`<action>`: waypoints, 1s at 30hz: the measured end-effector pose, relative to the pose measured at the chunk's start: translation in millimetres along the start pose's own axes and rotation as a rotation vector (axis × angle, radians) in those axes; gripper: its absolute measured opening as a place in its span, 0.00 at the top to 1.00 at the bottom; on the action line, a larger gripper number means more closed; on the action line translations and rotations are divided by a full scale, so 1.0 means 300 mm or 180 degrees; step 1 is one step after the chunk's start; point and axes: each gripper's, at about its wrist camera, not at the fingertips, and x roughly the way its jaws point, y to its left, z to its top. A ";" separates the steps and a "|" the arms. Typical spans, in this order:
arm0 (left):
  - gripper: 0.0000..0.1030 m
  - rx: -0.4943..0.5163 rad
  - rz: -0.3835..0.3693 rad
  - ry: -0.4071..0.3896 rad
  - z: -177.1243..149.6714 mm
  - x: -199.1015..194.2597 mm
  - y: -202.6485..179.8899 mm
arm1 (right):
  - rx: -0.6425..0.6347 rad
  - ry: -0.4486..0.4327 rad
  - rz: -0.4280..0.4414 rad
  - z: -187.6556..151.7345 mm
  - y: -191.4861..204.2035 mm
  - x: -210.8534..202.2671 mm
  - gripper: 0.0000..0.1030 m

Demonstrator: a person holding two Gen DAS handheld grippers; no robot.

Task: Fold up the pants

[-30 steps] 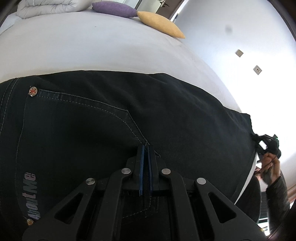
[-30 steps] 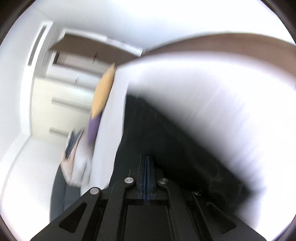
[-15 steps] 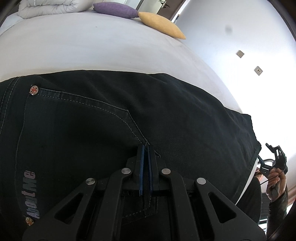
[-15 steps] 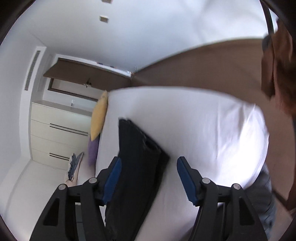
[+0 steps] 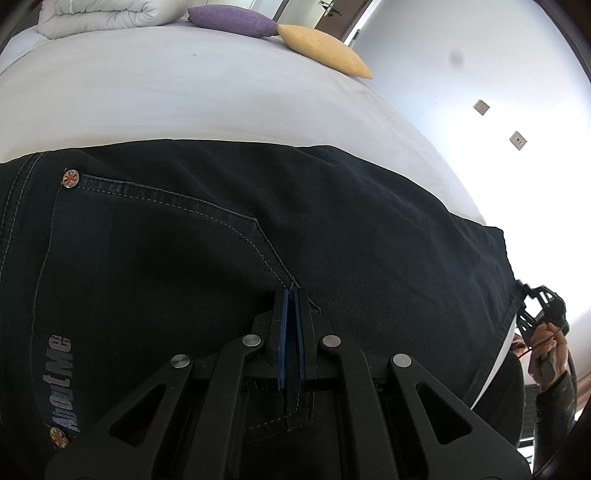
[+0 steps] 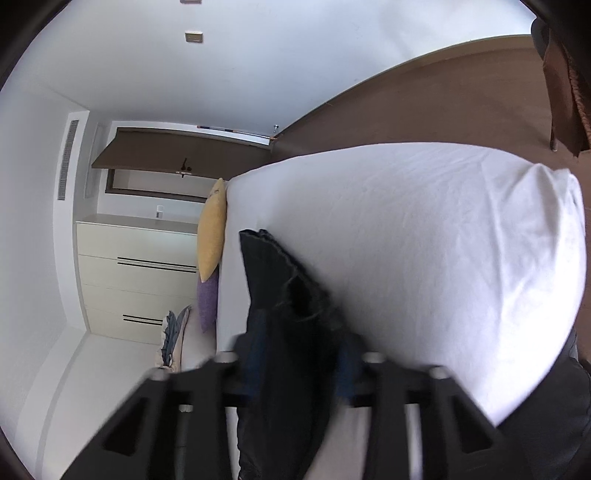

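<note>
pants [image 5: 258,240] flat across white bed [image 5: 184,92], dark denim.
left gripper [image 5: 291,314] fully closed, pinching fabric by the back pocket; right gripper [image 6: 299,369] closing around the leg hem, cloth between its 2 fingers.

A white-sheeted bed [image 5: 229,96] is seen with a purple cushion [image 5: 232,20] and a yellow cushion [image 5: 325,50] laid side by side at its far edge beside a rolled white duvet [image 5: 99,16], a cream drawer unit [image 6: 136,277] being set against the wall.
</note>
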 end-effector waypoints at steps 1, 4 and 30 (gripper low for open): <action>0.96 -0.0003 -0.0005 0.0000 0.000 0.002 -0.001 | 0.0028 0.0006 -0.0001 0.003 -0.008 0.007 0.89; 0.96 -0.0014 -0.0024 -0.0001 0.001 0.008 -0.002 | -0.0032 -0.0014 0.0031 0.000 -0.005 0.011 0.89; 0.96 -0.0040 0.0068 0.0030 0.027 0.002 -0.024 | -0.5121 0.0577 -0.1661 -0.976 0.421 0.313 0.89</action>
